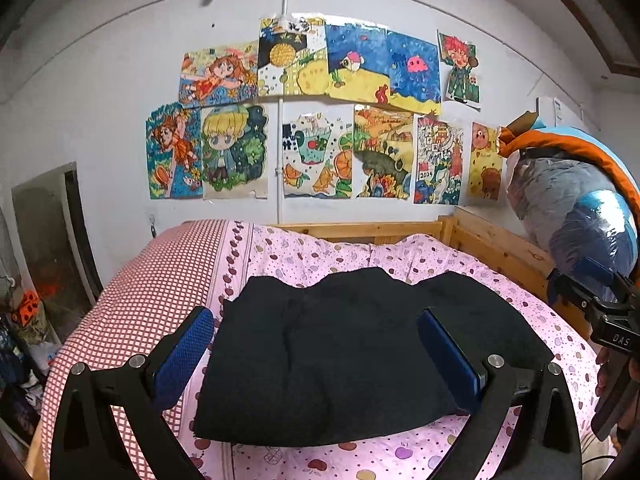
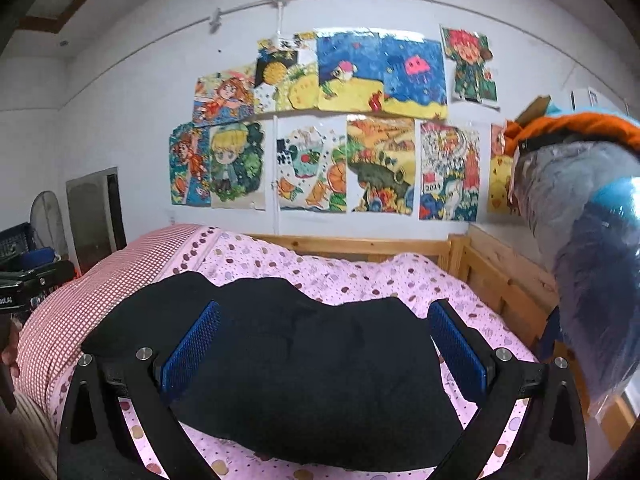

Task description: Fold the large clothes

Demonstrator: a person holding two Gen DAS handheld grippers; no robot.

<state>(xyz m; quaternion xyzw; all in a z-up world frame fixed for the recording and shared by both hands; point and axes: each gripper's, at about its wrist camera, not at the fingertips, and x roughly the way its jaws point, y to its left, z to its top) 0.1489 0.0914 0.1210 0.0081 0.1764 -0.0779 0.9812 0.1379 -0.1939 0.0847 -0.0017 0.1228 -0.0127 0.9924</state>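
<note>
blue pads wide apart on the left gripper, nothing between them, just hovering over the near edge of the black garment. same story on the right gripper: fingers spread, empty, no cloth pinched. the right wrist view is a little smeared, so fine creases in the cloth are hard to read there.

out past the fingertips, the garment lies on the pink spotted quilt, roughly mid-bed, already gathered into a compact dark block. the near edge looks thick and layered, so i'd judge several folds are in. the far edge is wavy and uneven, with a flap reaching off toward the right side in the left view, so it isn't a neat rectangle.

where are we? late in the job, by my reading. what's left looks like one more fold or a tidy-up of that ragged far edge, then perhaps a smoothing pass. whether another halving is wanted, i can't tell from here.

further out: a red checked cover on the left of the bed, the wooden bed frame behind and to the right, and a wall of bright children's drawings. a plastic-wrapped bundle sits at the right.
</note>
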